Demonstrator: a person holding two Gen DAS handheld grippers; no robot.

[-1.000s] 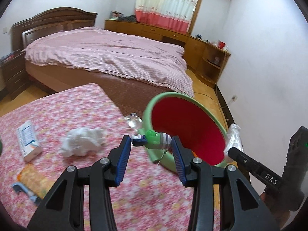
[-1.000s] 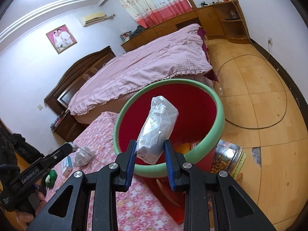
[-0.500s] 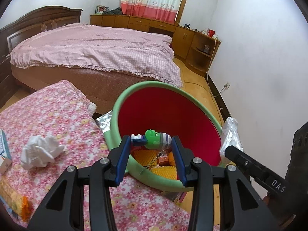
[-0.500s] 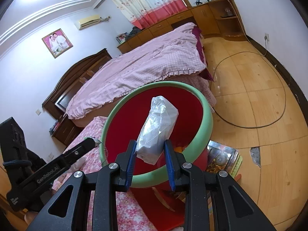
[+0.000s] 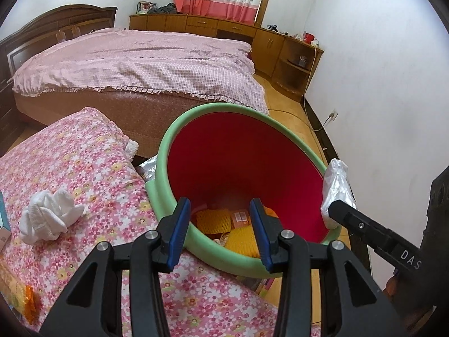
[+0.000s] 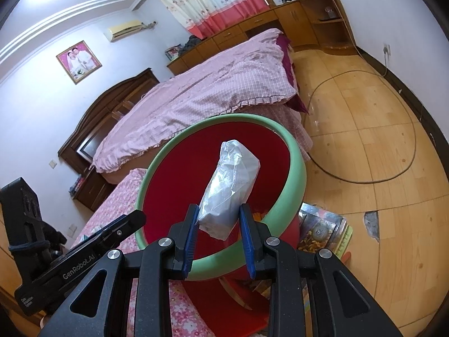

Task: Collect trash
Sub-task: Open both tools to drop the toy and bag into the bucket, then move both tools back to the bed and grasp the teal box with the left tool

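A red bin with a green rim [image 5: 165, 168] stands by the flowered table [image 5: 92, 174]; it also shows in the right wrist view [image 6: 297, 168]. Yellow and orange trash [image 5: 241, 238] lies at its bottom. My left gripper [image 5: 220, 224] is open and empty over the bin's near rim. My right gripper [image 6: 219, 230] is shut on a crumpled clear plastic bag [image 6: 233, 185], held over the bin's mouth; the bag also shows in the left wrist view [image 5: 336, 185]. A white crumpled tissue [image 5: 47, 216] lies on the table.
A bed with a pink cover [image 5: 134, 61] stands behind the bin. Wooden cabinets [image 5: 280, 45] line the far wall. An orange wrapper [image 5: 31, 303] lies at the table's near left. Colourful packets [image 6: 322, 230] lie on the wooden floor beside the bin.
My left gripper moved over the bin and let go of the small green item it held; it is now open and empty. The right gripper still holds the plastic bag.
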